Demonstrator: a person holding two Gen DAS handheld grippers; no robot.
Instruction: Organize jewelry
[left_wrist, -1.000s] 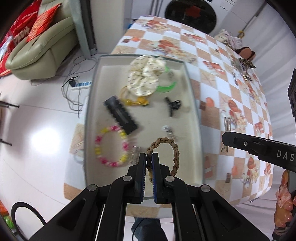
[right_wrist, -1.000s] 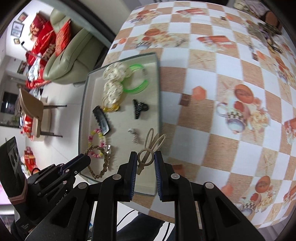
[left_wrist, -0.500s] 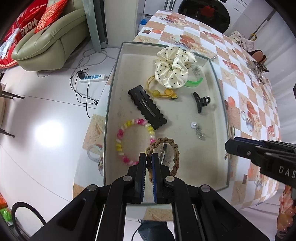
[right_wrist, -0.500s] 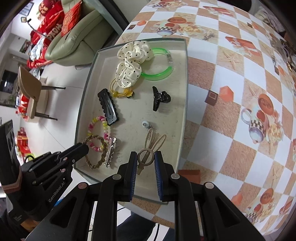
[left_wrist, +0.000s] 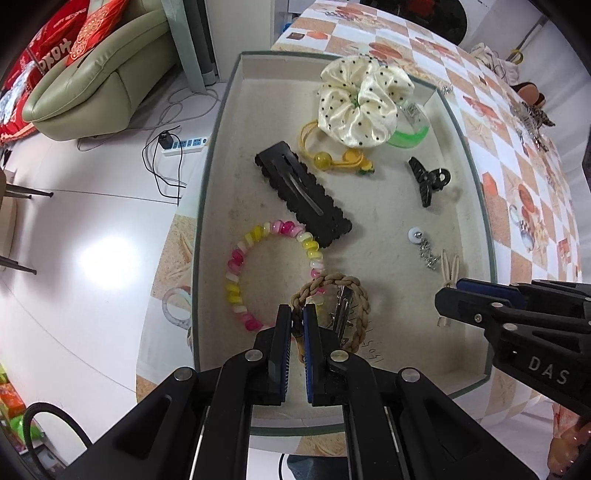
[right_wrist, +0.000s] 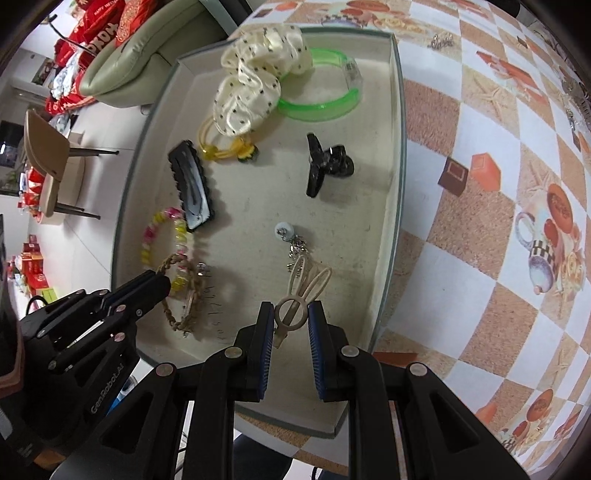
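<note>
A shallow beige tray (left_wrist: 476, 192) holds the jewelry. My left gripper (left_wrist: 297, 314) is shut on a brown braided bracelet (left_wrist: 360, 295), low over the tray's near left part; it also shows in the right wrist view (right_wrist: 192, 291). My right gripper (right_wrist: 291, 314) is shut on a beige bunny-ear hair clip (right_wrist: 306, 284), low over the tray's near right part; the clip shows in the left wrist view (left_wrist: 448, 273). A pink and yellow bead bracelet (left_wrist: 240, 266) lies beside the braided one.
In the tray lie a black snap clip (left_wrist: 303, 192), a cream dotted scrunchie (left_wrist: 362, 99), a green bangle (right_wrist: 325, 107), a yellow hair tie (left_wrist: 332, 157), a black claw clip (left_wrist: 428, 181) and a small silver charm (left_wrist: 423, 247). The checkered tablecloth (right_wrist: 480, 221) lies to the right.
Both grippers have come down closer to the tray while still holding their items. The tray and its contents look larger in both views.
</note>
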